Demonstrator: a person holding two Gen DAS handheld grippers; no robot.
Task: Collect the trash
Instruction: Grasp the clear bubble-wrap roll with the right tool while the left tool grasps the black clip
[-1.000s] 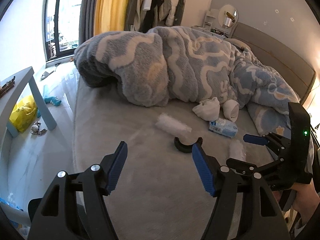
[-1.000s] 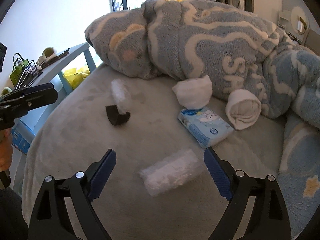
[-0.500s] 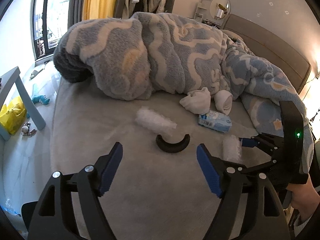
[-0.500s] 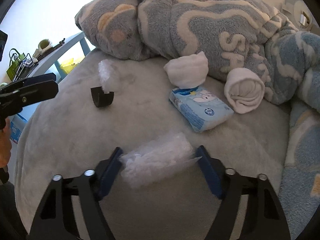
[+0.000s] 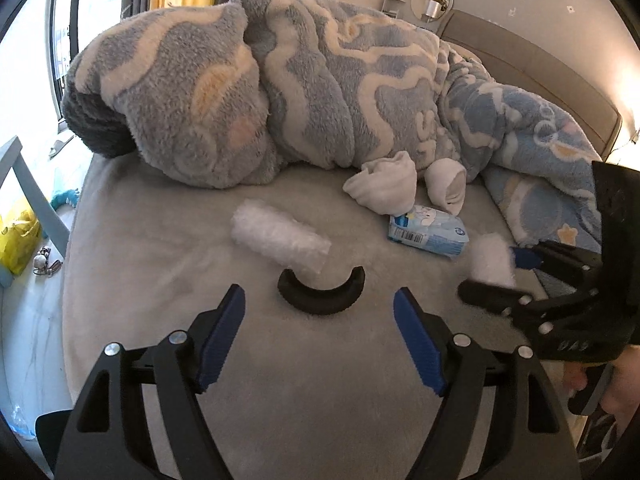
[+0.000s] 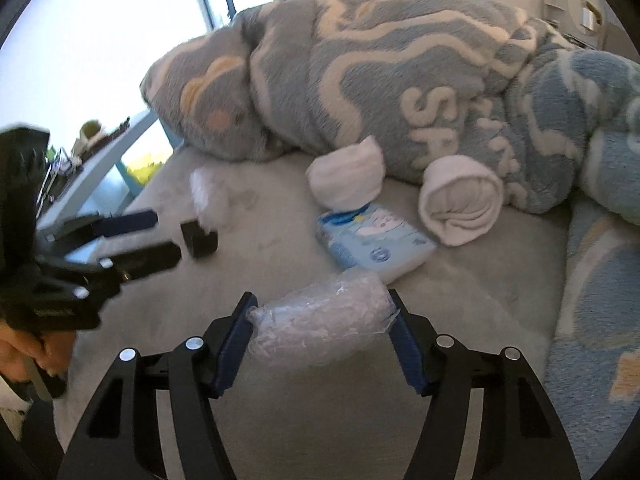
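On the grey bed, my right gripper (image 6: pixel 322 332) is closed around a crumpled clear plastic wrap (image 6: pixel 320 322), its blue pads touching both ends; the wrap also shows in the left wrist view (image 5: pixel 491 260). My left gripper (image 5: pixel 320 334) is open and empty, just short of a black curved half-ring (image 5: pixel 321 294). A second roll of clear plastic wrap (image 5: pixel 280 238) lies right behind the half-ring. A blue tissue pack (image 6: pixel 374 242) lies beyond the right gripper.
Two white rolled socks (image 6: pixel 346 176) (image 6: pixel 460 200) lie against a bunched blue-and-cream fleece blanket (image 5: pixel 320 88) across the far bed. A pale blue side table (image 6: pixel 100 176) and a yellow bag (image 5: pixel 16 236) stand left of the bed. A grey headboard (image 5: pixel 540 76) is at right.
My right gripper moved forward and closed its jaws onto the plastic wrap. My left gripper advanced toward the black half-ring and stayed open.
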